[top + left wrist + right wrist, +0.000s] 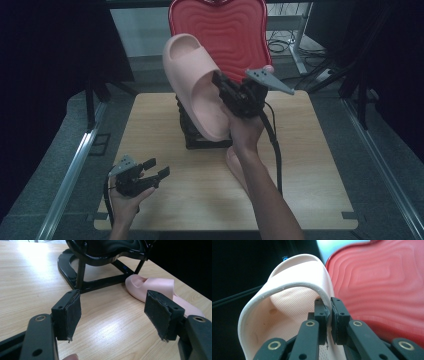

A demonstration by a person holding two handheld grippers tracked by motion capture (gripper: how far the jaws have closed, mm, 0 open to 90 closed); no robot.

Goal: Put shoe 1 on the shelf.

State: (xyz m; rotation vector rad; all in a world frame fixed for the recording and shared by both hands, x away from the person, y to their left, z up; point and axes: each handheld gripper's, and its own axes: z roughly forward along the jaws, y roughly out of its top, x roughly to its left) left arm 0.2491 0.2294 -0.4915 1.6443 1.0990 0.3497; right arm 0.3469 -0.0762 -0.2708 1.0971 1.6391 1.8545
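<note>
My right gripper (221, 84) holds a pale pink slipper (195, 80) in the air above a black stand (192, 139) at the middle of the wooden table (310, 165). In the right gripper view, my right gripper (329, 308) has its jaws shut on the side wall of the pink slipper (292, 300). A second pink slipper (234, 165) lies on the table beside the stand, partly behind the right forearm. My left gripper (157, 168) rests open near the front left corner. The left gripper view has the left gripper (112, 308) with nothing between its pads, the second slipper (160, 288) ahead.
A red ribbed seat back (225, 30) rises behind the table's far edge, close behind the raised slipper, and the same red seat back (382, 282) is in the right gripper view. The black stand (100, 277) has an open frame base. Dark curtains hang at both sides.
</note>
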